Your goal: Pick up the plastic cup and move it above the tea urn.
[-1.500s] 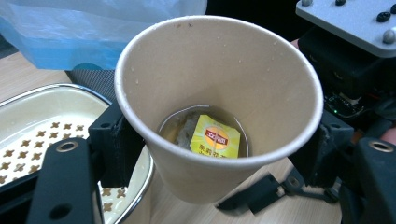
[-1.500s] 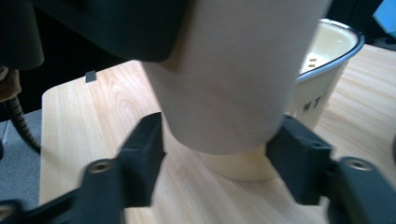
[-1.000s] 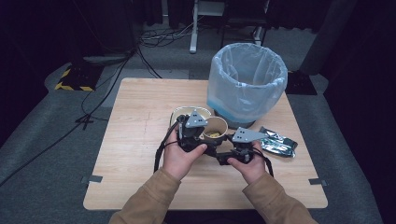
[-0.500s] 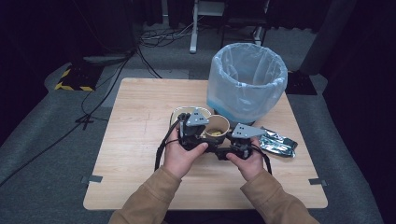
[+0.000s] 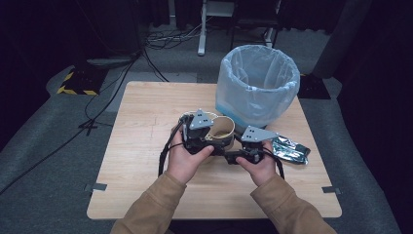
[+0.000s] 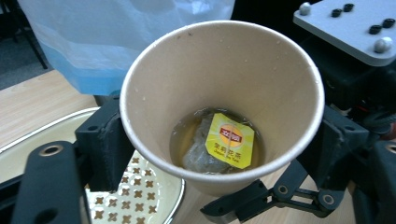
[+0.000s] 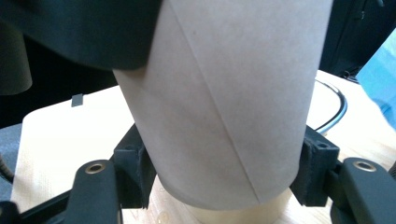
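Both tongs meet at the paper cup (image 5: 223, 130) just below the middle of the high view, on the table (image 5: 146, 185). Left tongs (image 5: 207, 139) have just been opening, and the cup stands between their jaws; in the left gripper view the left jaw lies against the cup wall, while the gap at the other jaw cannot be told. Right tongs (image 5: 233, 157) come in from the right of the cup, and in the right gripper view their two pads (image 7: 133, 163) sit against the cup's (image 7: 224, 107) lower wall on both sides, clamped on it. The cup (image 6: 219, 102) is upright and holds a little brown liquid, with a tea bag (image 6: 198, 149) and its yellow tag (image 6: 229, 140) at the bottom. A metal tray (image 6: 140, 186) with cross-shaped cutouts lies at lower left of the left gripper view, just beside the cup. Behind the cup, toward the upper right of the high view, stands a bin (image 5: 257, 83) lined with a pale bag. A shiny foil wrapper (image 5: 290, 150) lies at the right, near the right hand (image 5: 257, 168).
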